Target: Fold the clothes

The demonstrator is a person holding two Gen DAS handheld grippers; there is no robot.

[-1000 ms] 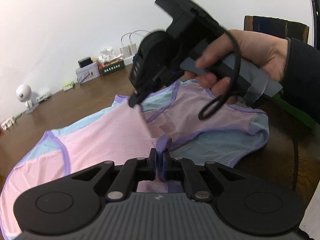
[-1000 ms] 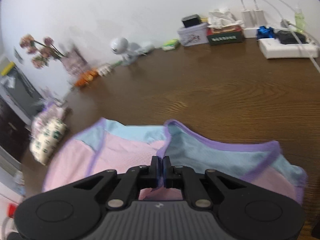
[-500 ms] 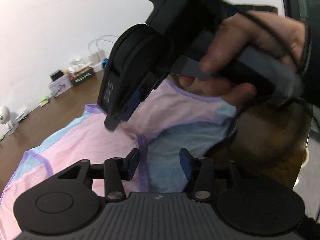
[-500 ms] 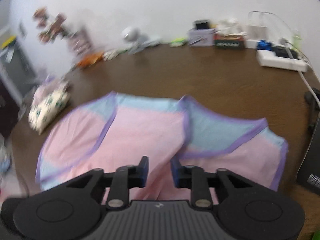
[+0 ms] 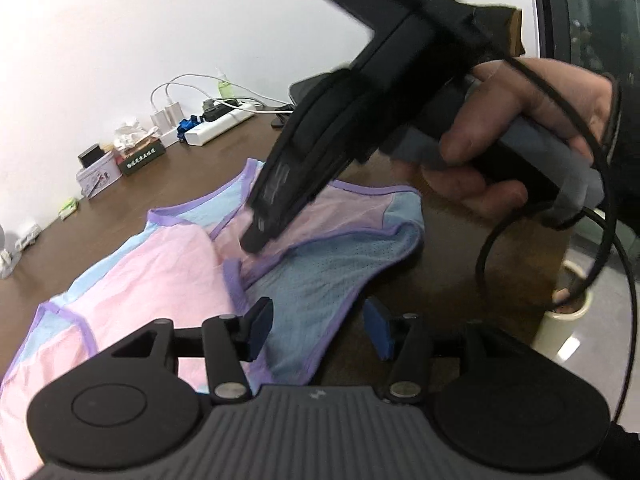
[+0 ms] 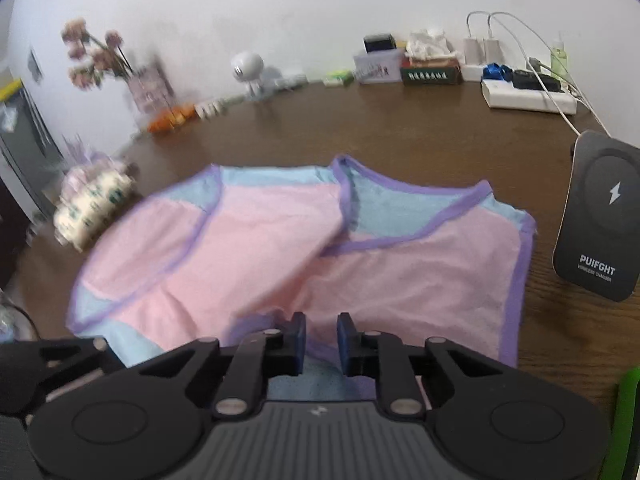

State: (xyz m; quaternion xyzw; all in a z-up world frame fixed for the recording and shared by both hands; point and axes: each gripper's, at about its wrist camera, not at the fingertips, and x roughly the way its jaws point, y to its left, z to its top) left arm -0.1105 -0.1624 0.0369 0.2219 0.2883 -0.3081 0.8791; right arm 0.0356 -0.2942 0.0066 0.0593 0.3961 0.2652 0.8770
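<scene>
Left wrist view: the left gripper (image 5: 318,330) hangs over the near edge of the garment (image 5: 168,272), its jaws opening, pads spread and clear of the cloth, with only the blue panel and its purple hem below the gap. The garment, pink and blue with purple trim, lies partly folded on the brown table (image 5: 448,280). A hand (image 5: 516,136) holds the right gripper (image 5: 256,240) nose-down over the garment's middle; from here I cannot tell how its jaws stand.

Right wrist view: the right gripper (image 6: 321,344) shows a narrow gap between its pads, nothing pinched, pink cloth below. The garment (image 6: 400,280) is beside a black charger (image 6: 600,216) at right.
</scene>
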